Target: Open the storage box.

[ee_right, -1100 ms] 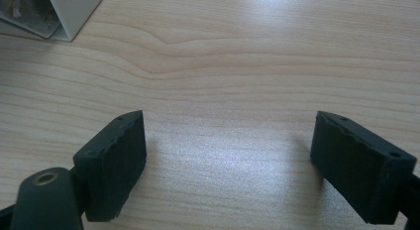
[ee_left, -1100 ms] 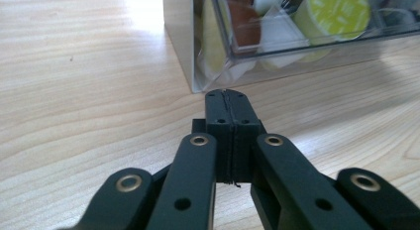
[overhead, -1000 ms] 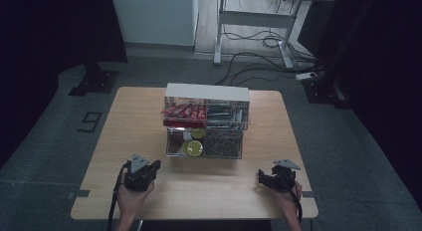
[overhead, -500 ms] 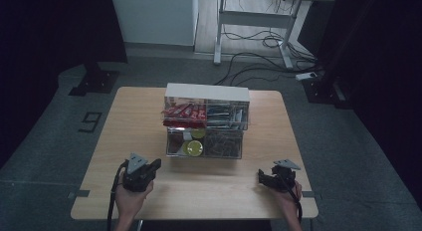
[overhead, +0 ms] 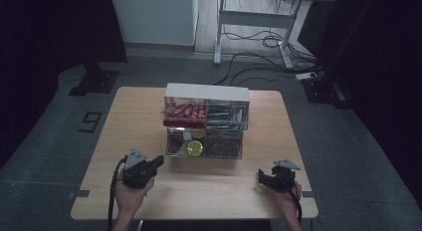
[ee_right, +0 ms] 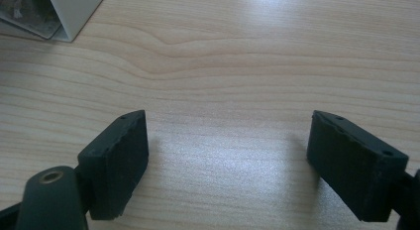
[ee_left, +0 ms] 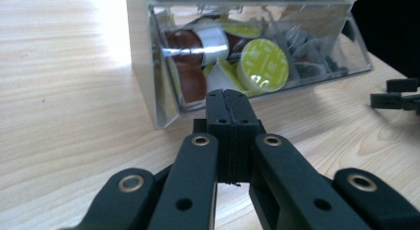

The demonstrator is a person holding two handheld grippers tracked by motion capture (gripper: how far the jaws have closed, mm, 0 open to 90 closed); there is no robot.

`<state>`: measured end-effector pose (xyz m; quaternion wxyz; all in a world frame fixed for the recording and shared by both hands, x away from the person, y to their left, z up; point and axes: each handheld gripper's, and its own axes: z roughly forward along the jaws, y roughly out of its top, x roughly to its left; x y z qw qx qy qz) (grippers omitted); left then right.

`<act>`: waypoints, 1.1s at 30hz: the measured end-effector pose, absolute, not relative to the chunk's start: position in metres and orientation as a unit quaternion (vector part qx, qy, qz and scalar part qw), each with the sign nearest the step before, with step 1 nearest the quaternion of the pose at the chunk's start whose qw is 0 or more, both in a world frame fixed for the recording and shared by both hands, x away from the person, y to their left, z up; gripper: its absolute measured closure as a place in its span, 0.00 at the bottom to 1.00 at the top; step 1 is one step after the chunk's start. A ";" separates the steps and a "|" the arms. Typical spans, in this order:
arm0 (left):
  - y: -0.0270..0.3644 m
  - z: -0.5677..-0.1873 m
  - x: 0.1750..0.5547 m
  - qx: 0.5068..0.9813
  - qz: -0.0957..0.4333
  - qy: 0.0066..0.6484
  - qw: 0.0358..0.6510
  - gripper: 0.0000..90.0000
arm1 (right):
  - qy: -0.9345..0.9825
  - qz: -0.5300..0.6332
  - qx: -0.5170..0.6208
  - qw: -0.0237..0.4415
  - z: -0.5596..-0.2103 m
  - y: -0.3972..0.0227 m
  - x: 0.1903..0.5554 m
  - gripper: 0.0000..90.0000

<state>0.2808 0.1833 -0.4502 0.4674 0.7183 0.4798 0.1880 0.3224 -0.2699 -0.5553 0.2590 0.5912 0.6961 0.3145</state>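
A clear two-tier organizer [overhead: 206, 122] of capsules and packets is set mid-tabletop [overhead: 149, 109]. The left gripper [ee_left: 229, 98] is held just before its lower front, fingers pressed together on nothing. The right gripper [ee_right: 228, 141], well apart, is spread wide and empty.

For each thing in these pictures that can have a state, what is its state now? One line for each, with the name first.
Left gripper: jaws shut, empty, pointing at the organizer.
Right gripper: jaws open, empty, over bare wood.
Clear plastic two-tier organizer: upright in the middle of the table, compartments filled.
Round lime-green-lidded capsule: on its side, lid against the clear front wall of the lower tier.
Light wooden table: level, bare in front of the organizer.
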 end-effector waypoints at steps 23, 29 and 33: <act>0.168 -0.410 0.292 0.726 0.170 0.451 0.491 1.00 | 0.696 0.316 0.591 0.259 -0.555 -0.270 0.321 0.19; 0.165 -0.404 0.293 0.727 0.173 0.447 0.492 1.00 | 0.696 0.316 0.591 0.259 -0.555 -0.270 0.321 0.19; 0.163 -0.401 0.293 0.728 0.174 0.444 0.493 1.00 | 0.696 0.316 0.591 0.259 -0.555 -0.270 0.321 0.19</act>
